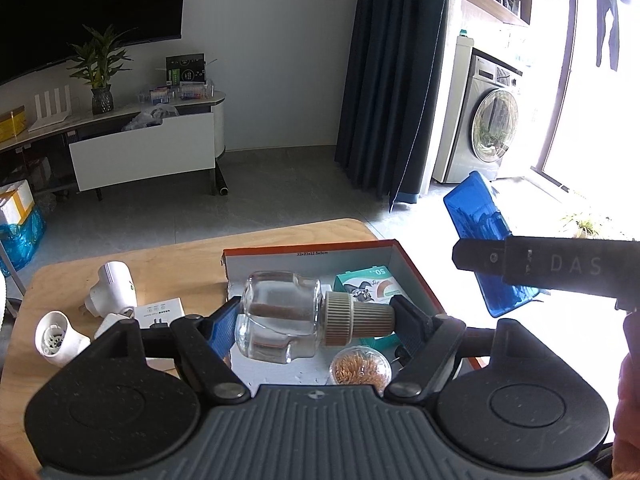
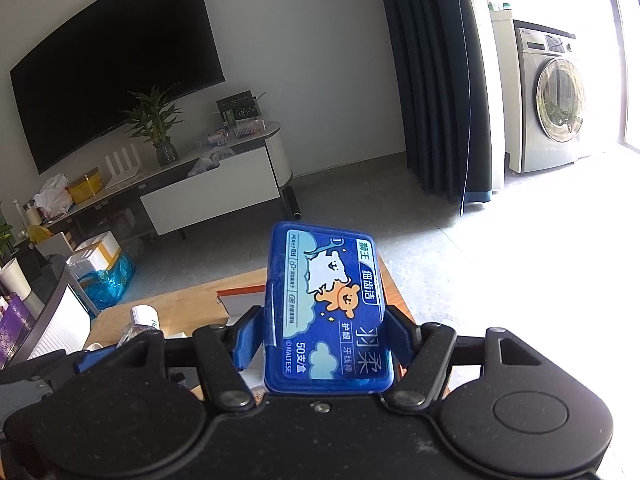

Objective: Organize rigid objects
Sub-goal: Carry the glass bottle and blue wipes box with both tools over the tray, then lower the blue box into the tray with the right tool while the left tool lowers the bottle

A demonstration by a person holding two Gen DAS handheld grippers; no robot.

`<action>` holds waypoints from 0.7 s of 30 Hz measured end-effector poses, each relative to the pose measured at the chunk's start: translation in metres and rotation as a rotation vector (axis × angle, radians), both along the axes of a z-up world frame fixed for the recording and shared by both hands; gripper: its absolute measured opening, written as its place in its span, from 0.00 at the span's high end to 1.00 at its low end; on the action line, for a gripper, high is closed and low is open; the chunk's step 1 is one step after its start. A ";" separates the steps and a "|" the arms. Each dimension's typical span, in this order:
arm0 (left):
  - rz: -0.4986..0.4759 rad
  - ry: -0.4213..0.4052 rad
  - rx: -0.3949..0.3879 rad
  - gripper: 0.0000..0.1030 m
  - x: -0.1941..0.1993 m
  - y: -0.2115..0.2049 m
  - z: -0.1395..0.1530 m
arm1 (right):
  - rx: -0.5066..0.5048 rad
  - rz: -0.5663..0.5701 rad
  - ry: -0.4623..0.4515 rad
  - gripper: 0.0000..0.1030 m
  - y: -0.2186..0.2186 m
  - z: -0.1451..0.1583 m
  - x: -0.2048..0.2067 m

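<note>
The room around me was a living room: grey tile floor (image 1: 280, 184), a big dark TV (image 2: 116, 80) on the wall, a low white cabinet (image 1: 144, 152) with a potted plant (image 1: 100, 76), dark curtains (image 1: 392, 80) and a washing machine (image 1: 484, 128) by the bright window. In front of me stood a wooden table (image 1: 192, 256) carrying an open box (image 1: 404, 256) with a white floor.

My left gripper (image 1: 316, 316) pinched a glass bottle (image 1: 276, 316) end to end, lying sideways over the box. My right gripper (image 2: 324, 336) clamped a blue case (image 2: 328, 312) by its sides, held in the air above the table's far end.

Only the left view showed the box's contents, a green packet (image 1: 368, 284) and a toothpick jar (image 1: 360, 368), plus white plugs (image 1: 112, 284) on the table; only the right view showed the case's cartoon label
</note>
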State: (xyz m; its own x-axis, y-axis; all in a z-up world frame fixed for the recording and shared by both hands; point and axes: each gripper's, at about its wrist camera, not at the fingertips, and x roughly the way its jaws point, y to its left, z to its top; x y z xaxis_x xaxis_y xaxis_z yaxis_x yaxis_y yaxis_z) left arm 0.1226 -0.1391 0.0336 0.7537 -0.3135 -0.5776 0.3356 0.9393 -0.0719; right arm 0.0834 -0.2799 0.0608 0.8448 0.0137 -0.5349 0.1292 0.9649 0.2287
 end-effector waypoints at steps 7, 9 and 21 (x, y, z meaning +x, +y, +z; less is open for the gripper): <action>-0.020 0.021 -0.006 0.23 0.006 -0.003 -0.005 | 0.009 0.010 0.032 0.25 -0.005 -0.008 0.015; -0.027 0.025 -0.007 0.23 0.006 -0.005 -0.007 | 0.009 0.011 0.040 0.25 -0.006 -0.010 0.019; -0.068 0.061 -0.020 0.23 0.017 -0.021 -0.017 | 0.001 0.029 0.087 0.25 -0.014 -0.020 0.053</action>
State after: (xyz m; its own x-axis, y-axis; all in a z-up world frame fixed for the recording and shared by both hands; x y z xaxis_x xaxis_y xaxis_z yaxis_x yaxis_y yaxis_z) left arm 0.1398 -0.1601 0.0163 0.6941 -0.3741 -0.6150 0.3925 0.9129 -0.1123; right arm 0.1368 -0.2934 0.0411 0.7942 0.0382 -0.6064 0.1206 0.9683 0.2189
